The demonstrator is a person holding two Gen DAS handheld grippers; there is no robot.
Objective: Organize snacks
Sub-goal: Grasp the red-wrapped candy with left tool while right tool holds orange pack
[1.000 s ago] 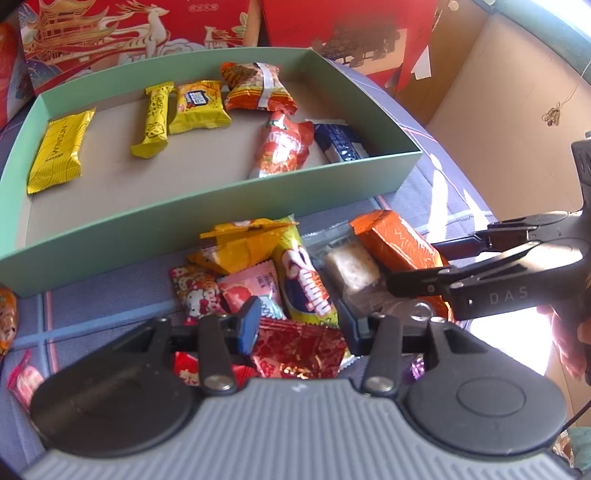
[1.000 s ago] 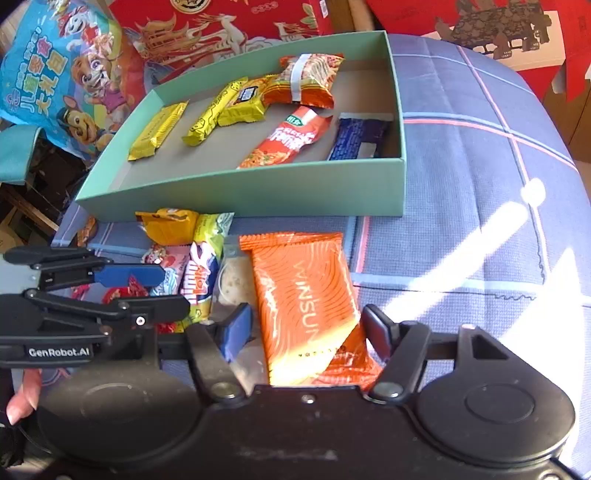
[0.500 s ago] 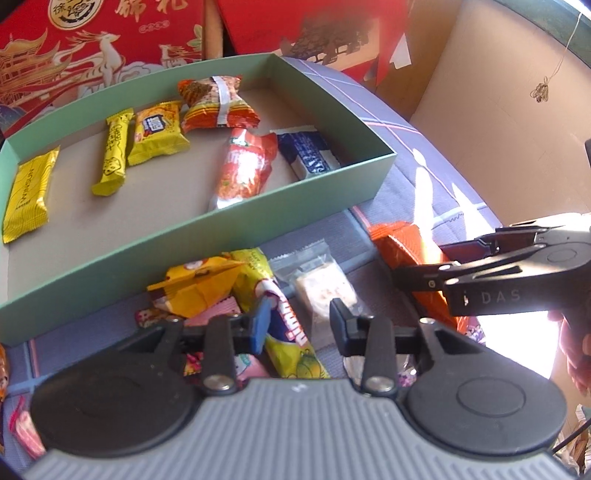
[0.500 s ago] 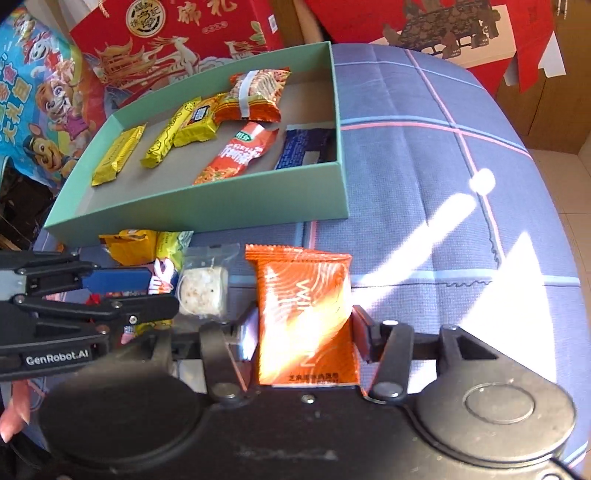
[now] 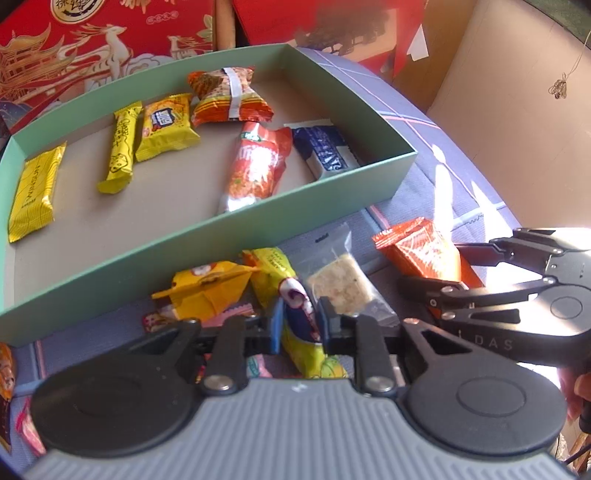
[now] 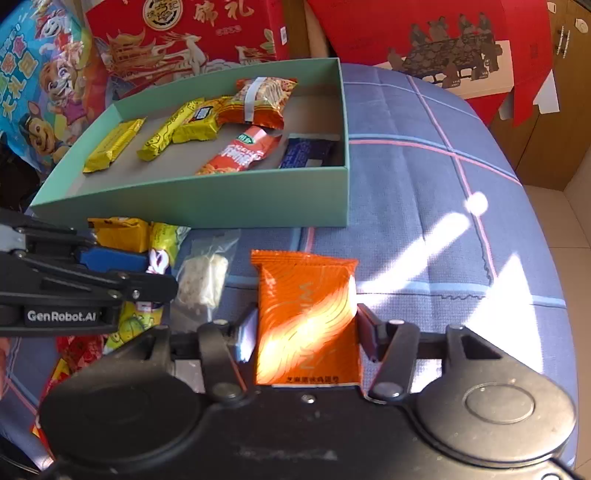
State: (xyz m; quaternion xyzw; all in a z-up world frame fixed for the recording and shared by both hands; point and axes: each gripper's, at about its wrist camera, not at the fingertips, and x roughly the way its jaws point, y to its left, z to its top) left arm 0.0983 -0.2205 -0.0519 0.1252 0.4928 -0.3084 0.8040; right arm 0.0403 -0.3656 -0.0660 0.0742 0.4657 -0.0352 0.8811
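My left gripper (image 5: 300,325) is shut on a yellow-green snack packet (image 5: 271,269) in the loose pile in front of the green box (image 5: 207,236). From the right wrist view, that gripper (image 6: 147,271) sits low at the left. My right gripper (image 6: 306,328) has an orange packet (image 6: 306,295) between its pads; the pads touch its sides while the jaws are opening slightly. In the left wrist view the right gripper (image 5: 443,269) holds the orange packet (image 5: 413,247) tilted above the cloth. The box holds several yellow, red and blue snacks.
A clear-wrapped rice cake (image 5: 340,284) lies between the two grippers and a yellow packet (image 5: 207,284) lies left of them. Red gift boxes (image 6: 192,33) stand behind the box, a blue cartoon bag (image 6: 40,92) at the left. The checked cloth (image 6: 424,192) to the right is sunlit.
My left gripper moved right off the red packet and shut on the yellow-green packet. The right gripper's jaws narrowed onto the orange packet and raised it.
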